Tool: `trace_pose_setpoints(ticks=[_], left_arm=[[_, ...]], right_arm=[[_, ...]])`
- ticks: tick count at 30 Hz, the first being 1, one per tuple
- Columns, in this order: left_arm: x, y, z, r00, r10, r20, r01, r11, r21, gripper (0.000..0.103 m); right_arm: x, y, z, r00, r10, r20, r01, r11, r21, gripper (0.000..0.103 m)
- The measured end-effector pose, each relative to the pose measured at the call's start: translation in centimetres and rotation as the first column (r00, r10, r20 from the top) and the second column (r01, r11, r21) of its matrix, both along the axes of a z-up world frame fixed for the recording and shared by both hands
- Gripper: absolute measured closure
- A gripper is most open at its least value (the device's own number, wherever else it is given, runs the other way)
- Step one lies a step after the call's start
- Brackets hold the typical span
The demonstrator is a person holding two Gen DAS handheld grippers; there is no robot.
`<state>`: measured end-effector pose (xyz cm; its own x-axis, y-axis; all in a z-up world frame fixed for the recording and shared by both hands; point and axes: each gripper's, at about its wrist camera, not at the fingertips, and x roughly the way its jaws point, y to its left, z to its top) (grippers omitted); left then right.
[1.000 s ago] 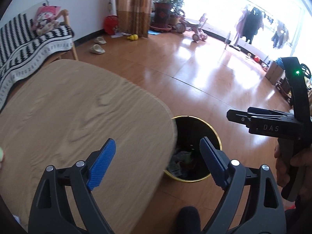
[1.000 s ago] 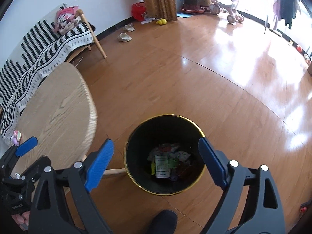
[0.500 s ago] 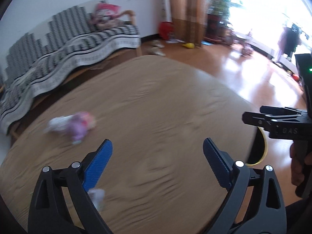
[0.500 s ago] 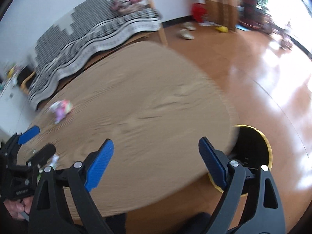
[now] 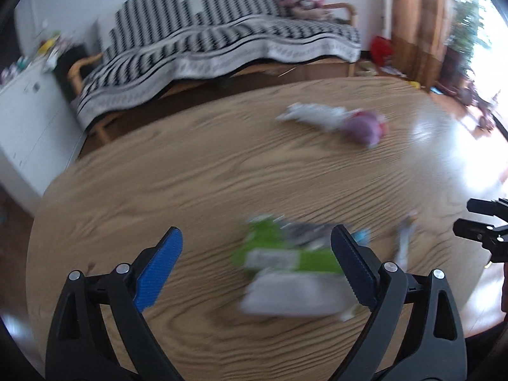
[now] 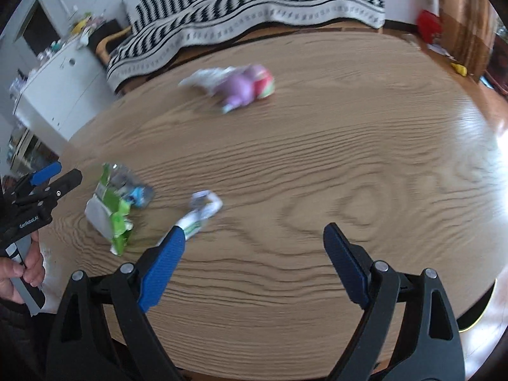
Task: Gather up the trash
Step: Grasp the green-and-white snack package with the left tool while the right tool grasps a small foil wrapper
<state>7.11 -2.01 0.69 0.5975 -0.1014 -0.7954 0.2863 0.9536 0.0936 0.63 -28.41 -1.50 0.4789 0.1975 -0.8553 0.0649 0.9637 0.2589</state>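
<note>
Both grippers hang over the round wooden table (image 6: 317, 165) with jaws spread wide and nothing between them. The left gripper (image 5: 257, 270) is above a crumpled green-and-white wrapper (image 5: 285, 260) near the table's near edge; that wrapper (image 6: 111, 209) lies just beside a small white scrap (image 6: 201, 211), which is by the right gripper (image 6: 250, 254). A purple-and-white wrapper (image 6: 238, 87) lies well apart, toward the far edge near the striped sofa (image 6: 254, 3)
</note>
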Motion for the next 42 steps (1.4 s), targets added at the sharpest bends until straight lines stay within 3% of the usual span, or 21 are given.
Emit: trace_pose_setpoints(ticks=[4,11,12,13,17,24,30,35,42], left_arm=[[0.4,2.9,-0.3,0.999,0.04,-0.013,-0.04,0.999,-0.016,0.011],[0.7,4.5,-0.7,0.998,0.056,-0.025,-0.057,0.998,-0.026,0.011],[0.7,4.5,-0.8,0.998,0.055,-0.026,-0.055,0.998,-0.024,0.011],[0.7,4.4,-0.9,0.998,0.053,-0.027,-0.054,0.998,-0.021,0.011],[0.9,4.0,-1.1,0.999,0.037,-0.037,-0.038,0.999,-0.023,0.011],[0.5,2.8,-1.6,0.994,0.014,-0.107,-0.023,0.996,-0.084,0.011],[-0.5,-0.1,-2.5,0.976,0.168,-0.138,-0.181,0.98,-0.087,0.011],[-1.4,-3.8,-3.1,0.968,0.238,-0.079,-0.242,0.969,-0.044,0.01],[-2.2,-5.3,-5.3,0.962,0.273,-0.022,-0.268,0.956,0.122,0.01]], right_arm=[[1.1,1.8,-1.3,1.0,-0.005,-0.025,0.004,1.0,-0.016,0.019],[3.3,4.5,-3.0,0.999,0.008,-0.042,-0.011,0.997,-0.074,0.038],[3.4,5.0,-2.9,0.999,0.026,-0.036,-0.029,0.995,-0.093,0.049],[3.5,5.4,-2.9,0.999,0.042,-0.035,-0.046,0.994,-0.104,0.073],[3.8,5.6,-2.5,0.998,0.067,-0.017,-0.068,0.992,-0.109,0.088],[3.3,3.8,-0.1,0.997,0.052,0.048,-0.047,0.993,-0.105,0.09],[3.2,2.0,0.4,0.999,0.026,0.047,-0.022,0.997,-0.079,0.09],[2.7,1.3,0.6,0.999,0.009,0.047,-0.006,0.997,-0.076,0.09],[2.0,0.7,1.3,0.998,-0.003,0.059,0.007,0.998,-0.063,0.09]])
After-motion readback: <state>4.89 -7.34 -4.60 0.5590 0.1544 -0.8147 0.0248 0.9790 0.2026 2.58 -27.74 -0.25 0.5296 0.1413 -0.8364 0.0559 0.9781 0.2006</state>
